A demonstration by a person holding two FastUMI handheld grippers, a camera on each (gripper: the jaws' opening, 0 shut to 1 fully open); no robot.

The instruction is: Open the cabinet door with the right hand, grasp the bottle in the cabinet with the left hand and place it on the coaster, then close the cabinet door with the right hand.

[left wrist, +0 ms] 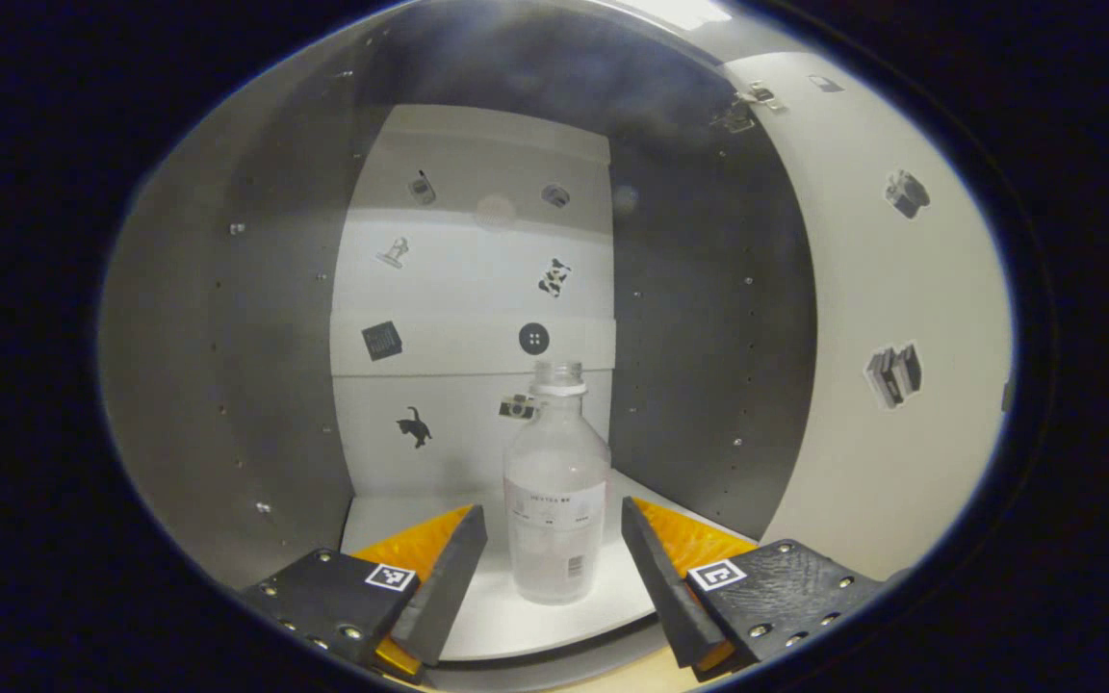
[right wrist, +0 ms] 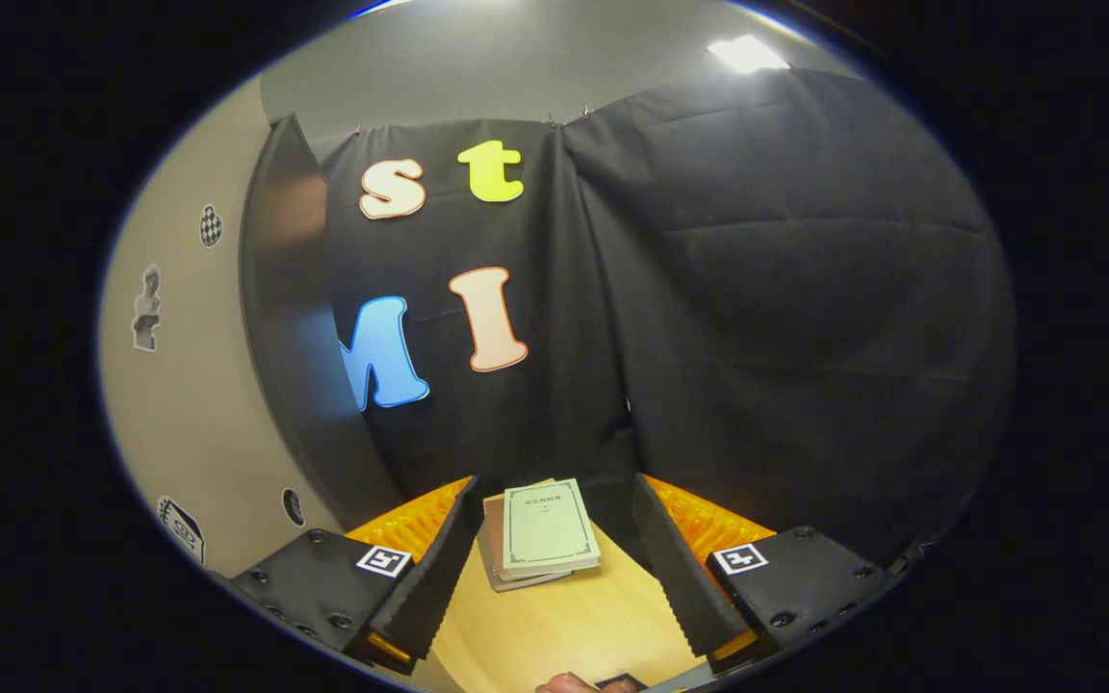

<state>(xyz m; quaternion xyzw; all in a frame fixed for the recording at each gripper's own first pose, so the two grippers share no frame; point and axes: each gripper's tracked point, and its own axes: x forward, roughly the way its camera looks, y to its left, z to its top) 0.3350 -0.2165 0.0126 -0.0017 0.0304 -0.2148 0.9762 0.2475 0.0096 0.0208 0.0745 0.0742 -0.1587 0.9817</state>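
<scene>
The cabinet point(left wrist: 227, 385), a big box with grey side walls and a white back wall with little picture stickers, already has its pale door point(left wrist: 901, 318) swung open on the right side of the left gripper view. So the step in hand looks like the grab. The white shelf floor point(left wrist: 516, 626) inside carries the clear plastic bottle with a white label point(left wrist: 556, 500). The bottle stands upright near the front edge of that shelf floor, a little right of the middle, with no cap that I can see on its neck.

The left gripper point(left wrist: 554, 568) points straight at the bottle. Its jaws are wide apart, one on each side of the bottle, and not touching it. To do this well, I think it should slide forward until the fingers sit beside the label part, then squeeze gently, because thin plastic may bend. Lifting it straight up would help keep it from tipping.

In the right gripper view, the right gripper point(right wrist: 554, 568) waits over the light wooden table point(right wrist: 564, 626) with its jaws apart too, holding nothing. A small stack of pale books point(right wrist: 545, 529) lies near the table's far edge.
</scene>
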